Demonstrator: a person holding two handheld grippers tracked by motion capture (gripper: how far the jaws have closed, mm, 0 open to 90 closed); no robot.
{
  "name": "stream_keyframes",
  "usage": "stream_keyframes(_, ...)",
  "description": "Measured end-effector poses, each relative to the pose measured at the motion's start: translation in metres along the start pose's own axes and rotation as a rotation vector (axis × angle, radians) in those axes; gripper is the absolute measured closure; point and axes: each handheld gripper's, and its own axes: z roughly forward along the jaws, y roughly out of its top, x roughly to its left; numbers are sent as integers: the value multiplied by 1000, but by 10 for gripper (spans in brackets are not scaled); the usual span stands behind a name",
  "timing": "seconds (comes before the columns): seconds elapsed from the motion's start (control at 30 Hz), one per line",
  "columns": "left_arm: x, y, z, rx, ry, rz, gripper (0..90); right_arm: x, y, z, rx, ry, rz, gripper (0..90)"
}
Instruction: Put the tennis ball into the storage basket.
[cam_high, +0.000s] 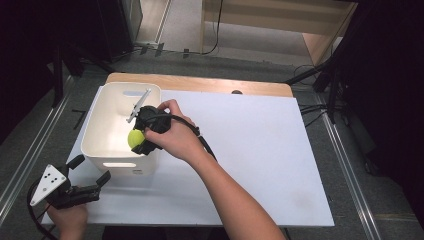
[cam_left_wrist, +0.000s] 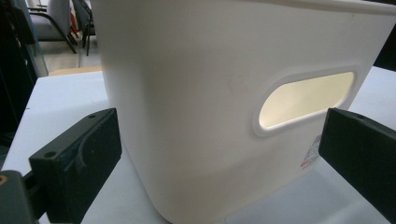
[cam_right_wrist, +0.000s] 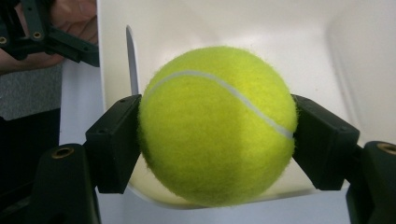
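Pinching the light, springy yellow felt tennis ball (cam_right_wrist: 217, 126) across its middle, the right gripper (cam_high: 141, 135) hovers over the white plastic bin (cam_high: 95, 135)'s near rim, while the left gripper (cam_high: 85, 176) waits spread open.

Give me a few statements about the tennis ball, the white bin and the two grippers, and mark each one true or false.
1. The right gripper holds the tennis ball between its fingers. True.
2. The ball rests on the bottom of the white bin. False: it is held up at the bin's near rim.
3. The left gripper is open and grips nothing. True.
4. The left gripper is clamped on the bin's handle slot. False: its fingers stand apart in front of the bin's wall.
5. The bin stands on the white table. True.
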Motion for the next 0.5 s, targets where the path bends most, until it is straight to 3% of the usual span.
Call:
stream_keyframes(0.13,0,0,0,1,-1,1,0,1,1,6,35,7,-13,230)
stream_keyframes(0.4,0,0,0,1,-1,2,0,5,1,4,32,-17,-14,210)
stream_keyframes(0.43,0,0,0,0,0,0,0,7,1,1,18,-44,-17,168)
stream_keyframes(0.5,0,0,0,0,0,0,0,6,0,-4,5,-38,-7,121)
